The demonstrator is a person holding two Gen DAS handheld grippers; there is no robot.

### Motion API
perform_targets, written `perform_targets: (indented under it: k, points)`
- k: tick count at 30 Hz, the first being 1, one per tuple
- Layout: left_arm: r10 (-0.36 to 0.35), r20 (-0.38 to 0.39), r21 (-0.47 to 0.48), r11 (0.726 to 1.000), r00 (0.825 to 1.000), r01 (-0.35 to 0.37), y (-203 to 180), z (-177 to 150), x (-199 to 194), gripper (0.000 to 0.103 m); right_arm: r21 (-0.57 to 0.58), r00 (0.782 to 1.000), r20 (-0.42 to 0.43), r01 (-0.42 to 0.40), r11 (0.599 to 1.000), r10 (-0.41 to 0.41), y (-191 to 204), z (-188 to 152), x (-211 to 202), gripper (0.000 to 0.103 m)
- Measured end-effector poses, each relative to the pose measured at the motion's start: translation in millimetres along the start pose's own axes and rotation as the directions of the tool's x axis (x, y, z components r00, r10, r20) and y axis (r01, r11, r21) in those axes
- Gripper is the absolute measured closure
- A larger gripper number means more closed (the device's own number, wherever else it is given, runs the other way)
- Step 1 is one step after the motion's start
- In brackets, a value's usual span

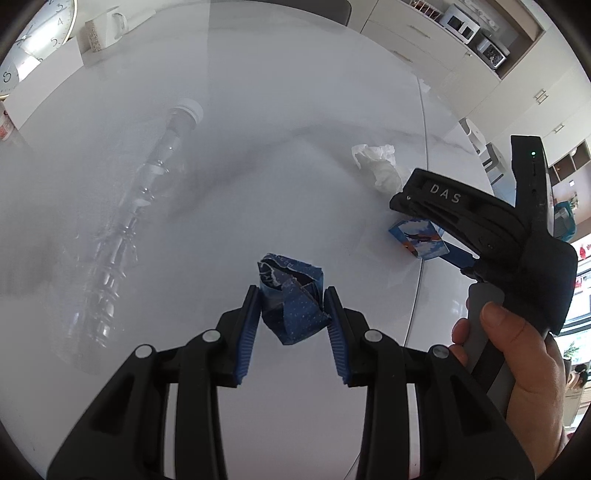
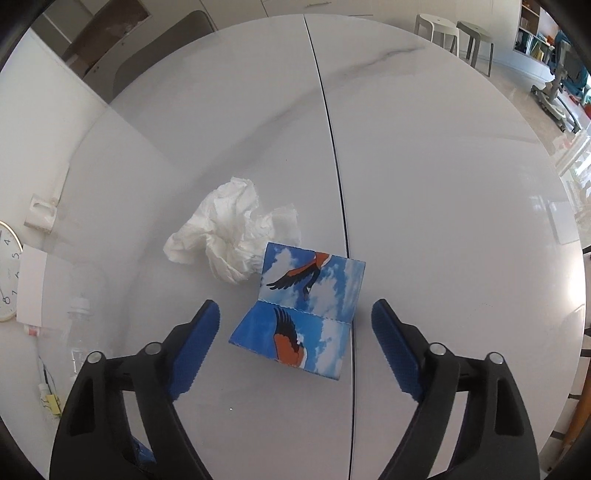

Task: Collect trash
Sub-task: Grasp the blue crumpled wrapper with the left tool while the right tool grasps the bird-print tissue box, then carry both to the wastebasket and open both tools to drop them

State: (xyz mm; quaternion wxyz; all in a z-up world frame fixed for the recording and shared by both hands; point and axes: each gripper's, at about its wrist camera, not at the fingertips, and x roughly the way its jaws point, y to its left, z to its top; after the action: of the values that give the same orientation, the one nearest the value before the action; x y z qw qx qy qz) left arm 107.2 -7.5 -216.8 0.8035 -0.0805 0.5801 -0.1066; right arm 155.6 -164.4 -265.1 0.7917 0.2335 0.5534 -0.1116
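Note:
My left gripper point(image 1: 291, 306) is shut on a crumpled dark blue dotted wrapper point(image 1: 291, 302), its blue pads touching both sides. My right gripper point(image 2: 295, 325) is open, its fingers either side of a folded blue card with a bird picture point(image 2: 303, 314) lying on the white table; the card also shows in the left wrist view point(image 1: 417, 236), under the right gripper body. A crumpled white tissue point(image 2: 229, 236) lies just beyond the card and shows in the left wrist view too point(image 1: 380, 162). A clear plastic bottle point(image 1: 147, 192) lies on the table at the left.
The white marble table point(image 2: 424, 184) has a dark seam point(image 2: 332, 140) down its middle. A clock point(image 1: 33, 40) and white mug point(image 1: 105, 29) sit at the far left. Stools point(image 2: 454, 33) and cabinets stand beyond the table.

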Motion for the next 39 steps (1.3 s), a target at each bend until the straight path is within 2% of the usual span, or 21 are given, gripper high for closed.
perform_targets:
  k: [2, 8, 15, 20, 25, 30, 35, 39]
  points:
    - [-0.011, -0.007, 0.008, 1.000, 1.000, 0.012, 1.9, -0.1, 2.7, 0.068, -0.039, 1.000, -0.001, 0.010, 0.999, -0.010, 1.3, 2.1, -0.6, 0.039]
    - [-0.041, -0.021, 0.051, 0.998, 0.999, 0.042, -4.7, 1.5, 7.3, 0.068, -0.124, 1.000, -0.009, -0.031, 0.992, 0.030, -8.0, 2.3, -9.4, 0.051]
    - [-0.066, -0.029, 0.091, 0.994, 0.997, 0.068, -18.9, 0.5, 6.2, 0.068, -0.157, 0.996, -0.016, -0.089, 0.984, 0.087, -33.2, -10.6, -35.5, 0.052]
    - [-0.092, -0.032, 0.117, 0.989, 0.995, 0.095, -39.2, -11.4, -3.4, 0.068, -0.171, 0.990, -0.017, -0.141, 0.975, 0.140, -62.4, -21.8, -70.2, 0.052]
    - [-0.108, -0.047, 0.168, 0.979, 0.993, 0.114, -74.2, -29.4, -9.3, 0.068, -0.212, 0.985, 0.000, -0.168, 0.963, 0.171, -95.2, -38.3, -101.3, 0.052]
    - [-0.082, -0.036, 0.233, 0.968, 0.996, 0.088, -119.8, -51.0, -16.4, 0.068, -0.254, 0.983, 0.004, -0.175, 0.951, 0.182, -128.4, -52.6, -116.3, 0.052]
    - [-0.061, -0.018, 0.274, 0.960, 0.998, 0.064, -176.9, -72.1, -19.6, 0.068, -0.250, 0.975, 0.007, -0.212, 0.945, 0.221, -186.9, -54.7, -135.5, 0.052]
    - [-0.051, -0.016, 0.305, 0.951, 0.999, 0.054, -230.9, -94.3, -19.9, 0.068, -0.268, 0.973, 0.049, -0.206, 0.941, 0.227, -236.0, -46.4, -157.8, 0.052]
